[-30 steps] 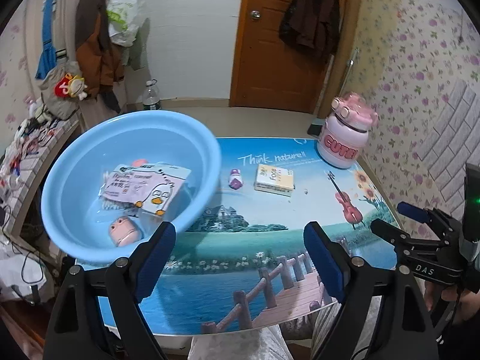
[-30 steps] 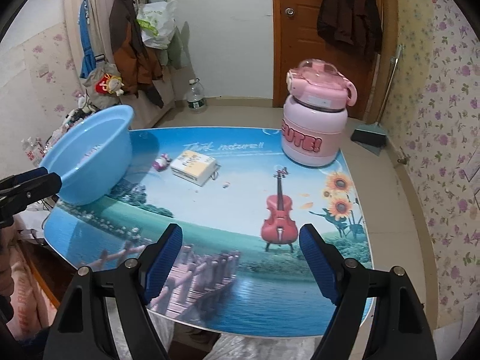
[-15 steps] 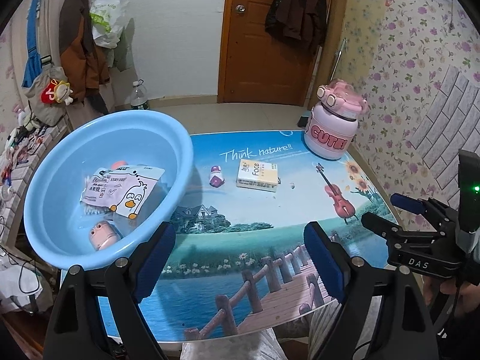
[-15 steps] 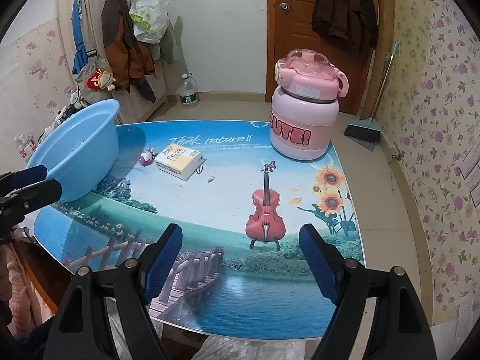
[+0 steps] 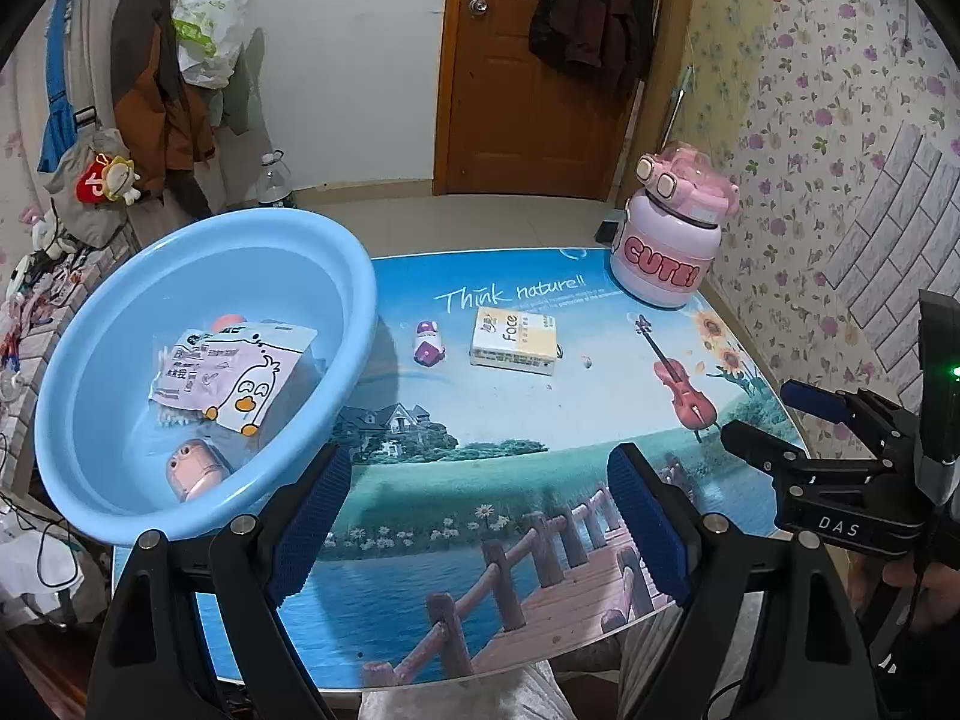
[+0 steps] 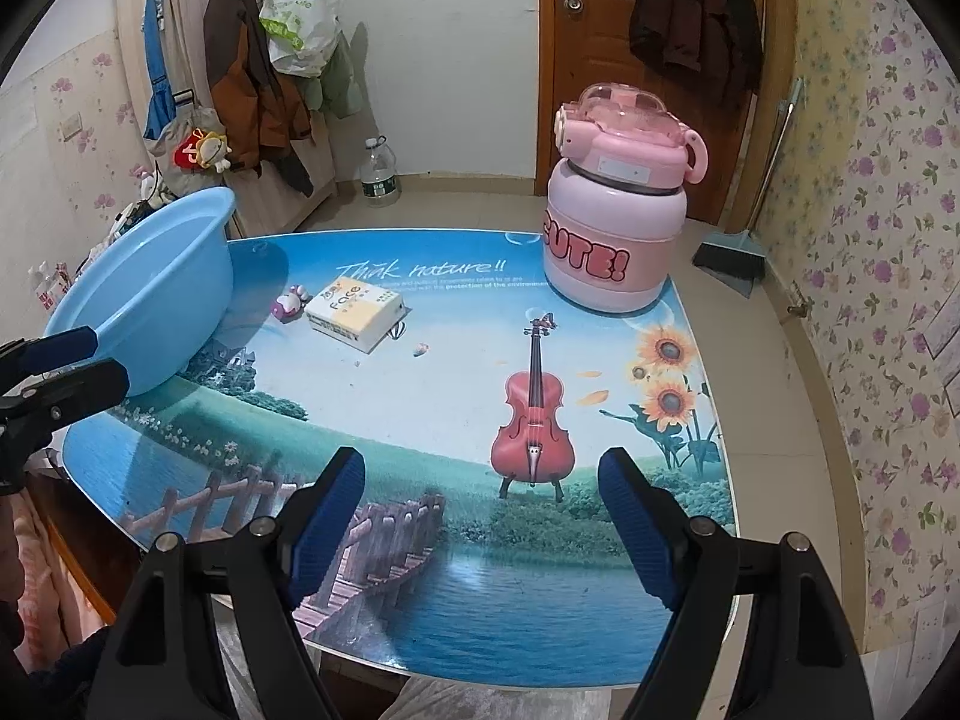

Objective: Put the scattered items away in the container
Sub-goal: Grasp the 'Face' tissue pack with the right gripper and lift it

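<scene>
Compared w/ a second ago, the left wrist view has pulled a little away from the blue basin (image 5: 198, 372): the basin sits further to the left and more of the table (image 5: 480, 468) is visible in front. The left gripper (image 5: 474, 516) has its pads apart and nothing between them; the right gripper (image 6: 480, 528) is the same, jaws apart and empty, and its view has hardly changed. I judge that a deposit into the basin is finished and the left hand is free for the next item.

In the basin there are already a duck-printed packet (image 5: 234, 375), a small pink toy (image 5: 195, 468) near the front wall, and something orange (image 5: 228, 320) mostly covered by the packet, so I cannot say what it is. On the table, just beside the basin, lies a small purple-and-white item (image 5: 428, 345), and next to it, not touching, a tissue pack (image 5: 513, 342). These two are probably the items left to tidy. The big pink bottle (image 6: 618, 228) stands upright at the far corner, well apart from them; whether it counts as scattered I cannot tell.

A tiny object (image 6: 420, 350) near the tissue pack is too small to identify. The basin's left rim hangs past the table edge, and from the right view its inside is hidden.
</scene>
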The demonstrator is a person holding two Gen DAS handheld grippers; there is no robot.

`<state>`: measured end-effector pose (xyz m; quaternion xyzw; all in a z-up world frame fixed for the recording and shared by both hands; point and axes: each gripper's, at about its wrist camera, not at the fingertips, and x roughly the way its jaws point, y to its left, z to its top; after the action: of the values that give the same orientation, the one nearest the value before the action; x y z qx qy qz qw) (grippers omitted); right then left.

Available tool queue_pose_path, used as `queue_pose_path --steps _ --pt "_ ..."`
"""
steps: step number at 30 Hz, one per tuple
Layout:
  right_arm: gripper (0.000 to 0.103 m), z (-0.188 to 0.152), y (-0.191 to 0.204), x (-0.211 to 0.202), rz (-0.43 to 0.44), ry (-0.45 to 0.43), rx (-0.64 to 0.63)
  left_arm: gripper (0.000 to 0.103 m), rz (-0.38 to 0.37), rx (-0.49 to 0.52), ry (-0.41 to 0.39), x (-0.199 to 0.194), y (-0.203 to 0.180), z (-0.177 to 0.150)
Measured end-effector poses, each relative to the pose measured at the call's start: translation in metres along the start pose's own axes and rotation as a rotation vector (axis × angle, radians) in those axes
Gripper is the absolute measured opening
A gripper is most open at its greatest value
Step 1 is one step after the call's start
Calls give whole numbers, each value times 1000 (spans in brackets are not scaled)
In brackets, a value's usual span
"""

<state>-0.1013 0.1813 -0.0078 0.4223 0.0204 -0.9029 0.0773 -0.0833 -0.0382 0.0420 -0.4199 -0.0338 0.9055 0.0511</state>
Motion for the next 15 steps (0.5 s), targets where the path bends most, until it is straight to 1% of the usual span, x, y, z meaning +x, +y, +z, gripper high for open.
queue_pose_path --steps 8,11,15 --pt "82 0 -3 10 -12 15 -17 87 -14 35 15 9 -10 -4" --pt "82 2 -3 15 -7 20 -26 87 -24 61 22 13 -15 -6" --pt "82 8 -4 18 6 8 -49 87 -34 70 43 23 -18 -10"
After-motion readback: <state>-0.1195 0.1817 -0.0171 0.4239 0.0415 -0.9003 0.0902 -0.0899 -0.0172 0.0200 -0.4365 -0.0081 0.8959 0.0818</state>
